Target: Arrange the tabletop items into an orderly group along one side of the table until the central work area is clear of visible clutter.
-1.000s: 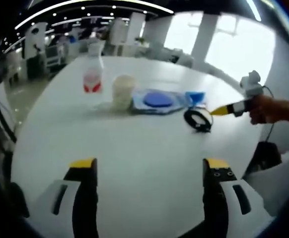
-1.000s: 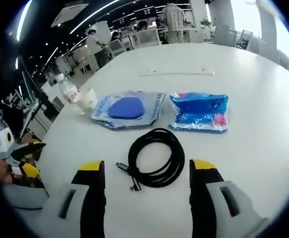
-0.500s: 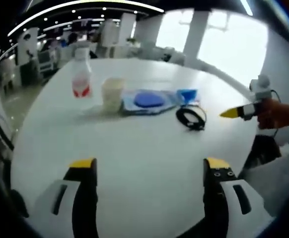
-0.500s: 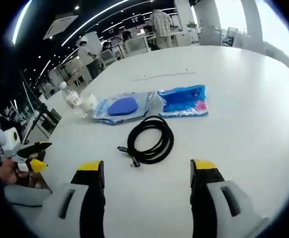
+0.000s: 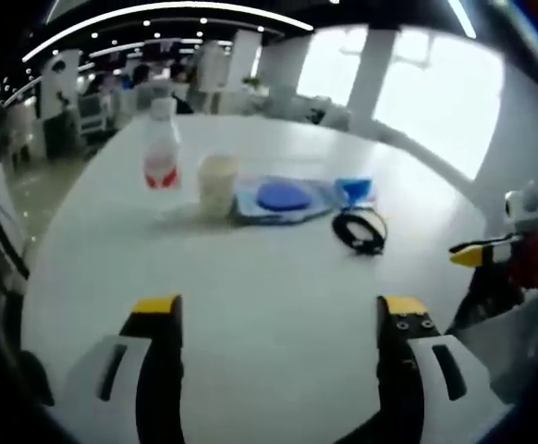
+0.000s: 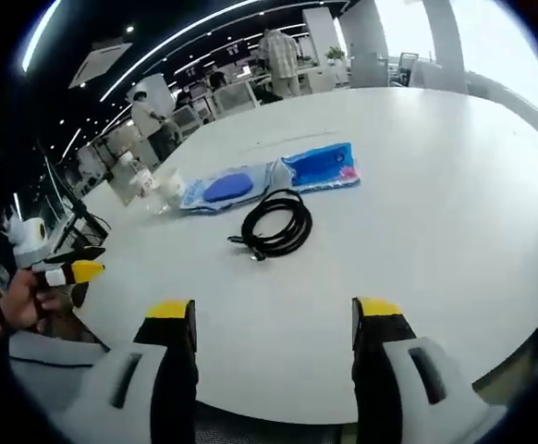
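- Tabletop items are seen gathered in a loose row toward one side of the white round table (image 6: 454, 185), well apart from both tongs, with bare tabletop between.
- Clear pouch with a blue oval pad (image 6: 230, 189) — the largest item, flat on the table and just beside the blue packet; it is judged light, soft and slippery, best pinched at a free edge rather than pressed from above.
- Blue packet (image 6: 321, 166) lies at the end of the row; a floppy, crinkly film is likely, so a corner or seam would be the place to be taken.
- Plastic bottle (image 5: 160, 148) stands upright at the other end, red label at its middle; it is judged light and easily tipped, to be held around the body below the neck.
- Pale cup (image 5: 218, 181) stands upright between bottle and pouch — thin-walled by the look of it, so a gentle grip near the rim is advised.
- Coiled black cable (image 6: 275, 225) lies nearer the table centre, apart from the row; limp yet springy, it should be taken across the bundled loops, not by its loose plug end.
- Left gripper (image 5: 276, 319) is held with jaws spread and nothing between them.
- Right gripper (image 6: 274, 324) is likewise spread and empty, above the near table edge.
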